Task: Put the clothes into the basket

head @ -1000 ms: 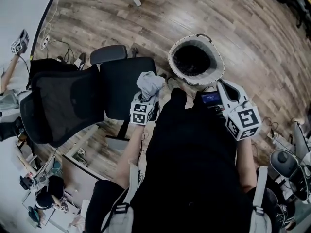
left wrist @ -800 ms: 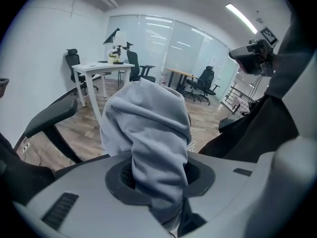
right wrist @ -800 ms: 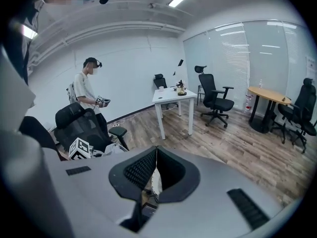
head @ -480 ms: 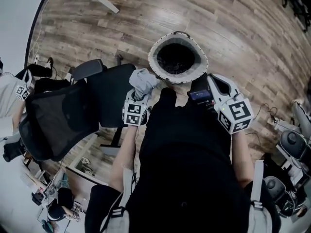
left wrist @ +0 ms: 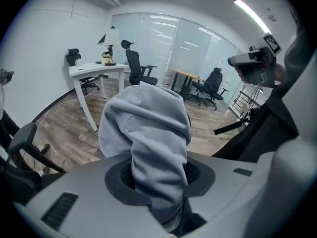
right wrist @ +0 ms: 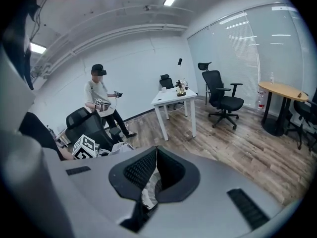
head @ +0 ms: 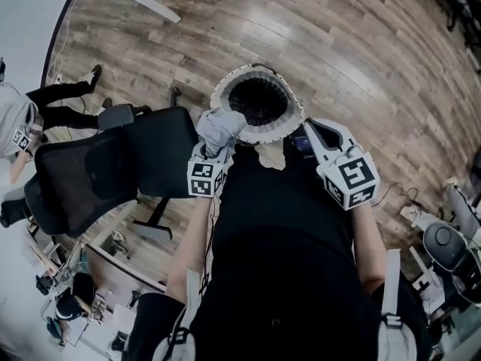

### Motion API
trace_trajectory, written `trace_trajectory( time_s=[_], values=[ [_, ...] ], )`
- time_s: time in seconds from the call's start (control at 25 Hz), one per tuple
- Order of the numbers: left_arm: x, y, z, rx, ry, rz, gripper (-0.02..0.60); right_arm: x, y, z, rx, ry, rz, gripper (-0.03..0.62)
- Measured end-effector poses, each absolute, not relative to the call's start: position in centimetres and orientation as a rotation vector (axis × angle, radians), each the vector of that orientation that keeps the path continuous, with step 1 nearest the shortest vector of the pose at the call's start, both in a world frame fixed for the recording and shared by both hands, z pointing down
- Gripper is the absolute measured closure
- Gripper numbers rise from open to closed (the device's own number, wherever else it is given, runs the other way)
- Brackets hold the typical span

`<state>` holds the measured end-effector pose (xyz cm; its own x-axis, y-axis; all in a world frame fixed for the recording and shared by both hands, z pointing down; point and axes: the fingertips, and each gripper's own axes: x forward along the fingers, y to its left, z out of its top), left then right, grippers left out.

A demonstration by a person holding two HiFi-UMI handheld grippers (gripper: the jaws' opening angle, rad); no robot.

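In the head view, a round basket with a white rim and a dark inside stands on the wood floor just ahead of me. My left gripper is shut on a bunched grey garment, held against the basket's near-left rim. The left gripper view shows the same garment bulging up from between the jaws and hiding the fingertips of the left gripper. My right gripper sits at the basket's near-right rim. Seen from the right gripper view, the right gripper has its pads pressed together and holds nothing.
A black office chair stands close on my left. Another person stands beyond it, also seen as the person in the right gripper view. A white table and more office chairs stand farther off.
Both grippers have moved up to the basket, and the basket now sits closer under me. The grey garment has gone from over the chair seat to the basket's rim.
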<state>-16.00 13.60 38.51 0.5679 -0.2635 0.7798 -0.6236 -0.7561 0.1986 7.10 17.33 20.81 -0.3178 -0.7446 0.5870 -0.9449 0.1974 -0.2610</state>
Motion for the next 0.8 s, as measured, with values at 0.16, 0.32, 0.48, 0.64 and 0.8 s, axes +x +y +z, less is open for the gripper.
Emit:
trace_trajectory(
  time_s=[0.16, 0.32, 0.48, 0.64, 0.8],
  values=[
    [-11.6, 14.3, 39.5, 2.287, -0.758, 1.080, 0.446, 10.9, 16.3, 21.9, 1.474, -2.224, 0.844, 0.577],
    [-7.8, 15.7, 40.5, 2.225, -0.793, 1.086, 0.446, 13.4, 15.6, 23.6, 1.365, -2.274, 0.868, 0.577],
    [-4.8, 16.6, 42.5, 2.184, -0.774, 1.096, 0.446, 14.2, 14.4, 25.1, 1.275, -2.327, 0.882, 0.577],
    [-1.9, 17.7, 45.9, 2.125, -0.729, 1.119, 0.446, 15.2, 14.0, 28.3, 1.231, -2.333, 0.958, 0.577],
    [0.9, 18.5, 50.7, 2.116, -0.630, 1.140, 0.445, 15.8, 13.4, 32.4, 1.247, -2.304, 1.011, 0.577]
  ],
)
